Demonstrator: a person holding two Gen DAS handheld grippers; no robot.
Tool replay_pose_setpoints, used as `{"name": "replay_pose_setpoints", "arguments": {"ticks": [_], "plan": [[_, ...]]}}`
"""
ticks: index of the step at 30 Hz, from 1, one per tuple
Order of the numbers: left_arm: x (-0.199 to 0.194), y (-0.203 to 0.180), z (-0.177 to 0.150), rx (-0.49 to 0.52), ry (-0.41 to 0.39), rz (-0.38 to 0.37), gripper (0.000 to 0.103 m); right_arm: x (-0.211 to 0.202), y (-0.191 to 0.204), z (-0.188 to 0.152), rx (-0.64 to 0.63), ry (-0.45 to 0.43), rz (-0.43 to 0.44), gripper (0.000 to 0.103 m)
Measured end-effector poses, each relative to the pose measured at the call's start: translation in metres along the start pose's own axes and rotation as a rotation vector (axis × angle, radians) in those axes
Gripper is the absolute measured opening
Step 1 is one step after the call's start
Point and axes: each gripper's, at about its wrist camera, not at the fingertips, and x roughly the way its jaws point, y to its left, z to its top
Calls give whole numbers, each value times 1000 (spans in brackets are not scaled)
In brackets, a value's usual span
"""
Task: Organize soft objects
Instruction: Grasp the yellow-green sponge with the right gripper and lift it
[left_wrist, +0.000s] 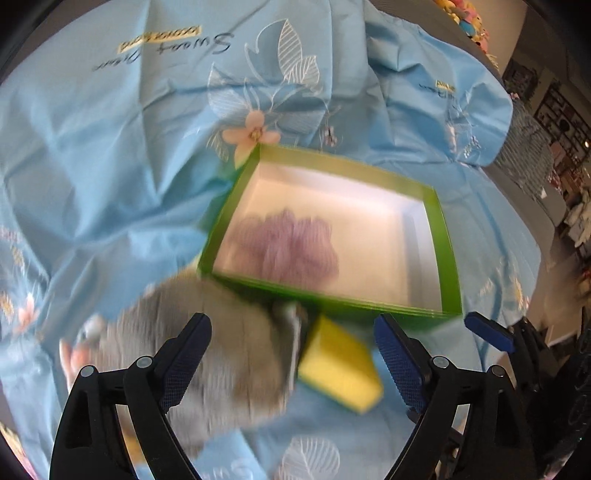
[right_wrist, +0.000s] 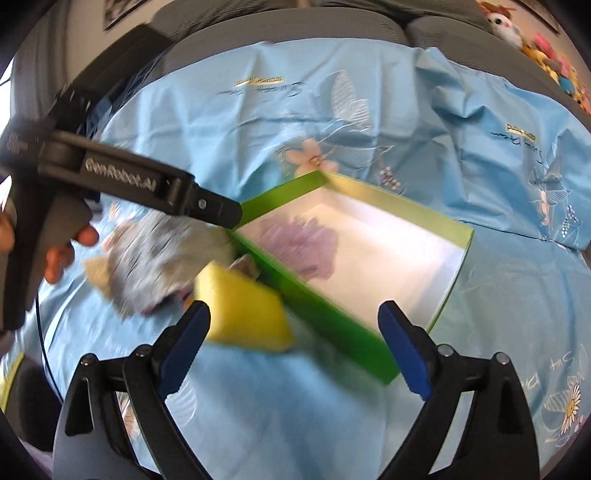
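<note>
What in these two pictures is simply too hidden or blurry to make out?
- Grey soft thing: motion blur in both views; what it is stays unclear.
- Purple thing in the green box: smeared, no detail.
- Yellow sponge: underside hidden, edges blurred.
- Colourful toys: far corner, too small, cut off by the edge.

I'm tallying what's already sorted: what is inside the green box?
One purple mesh puff lies in the green box, toward one end; the rest shows bare white floor. Whatever lies beneath the puff is hidden.
</note>
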Motion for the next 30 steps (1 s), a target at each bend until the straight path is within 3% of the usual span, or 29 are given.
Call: {"name": "replay_pose_setpoints", "arguments": {"ticks": [6,11,15,18,26,30], "plan": [[-3,-3,-51,-40,35,-36,90,-6,23,-33,-53,2,44,93],[13,-4,-68,-125,60,-62,90,6,28,-44,-39,4,65,92],[22,-3,-63,-218,37,-99,90,19,26,-43,-29,-17,92,89],[31,-4,-54,-250,26,-67,90,37,23,-35,-37,-7,117,83],[47,2,-38,-329,43,-136,90,64,12,-22,-26,0,163,72],[50,7,-36,-392,60,-189,90,71,10,-20,-25,13,184,58]]}}
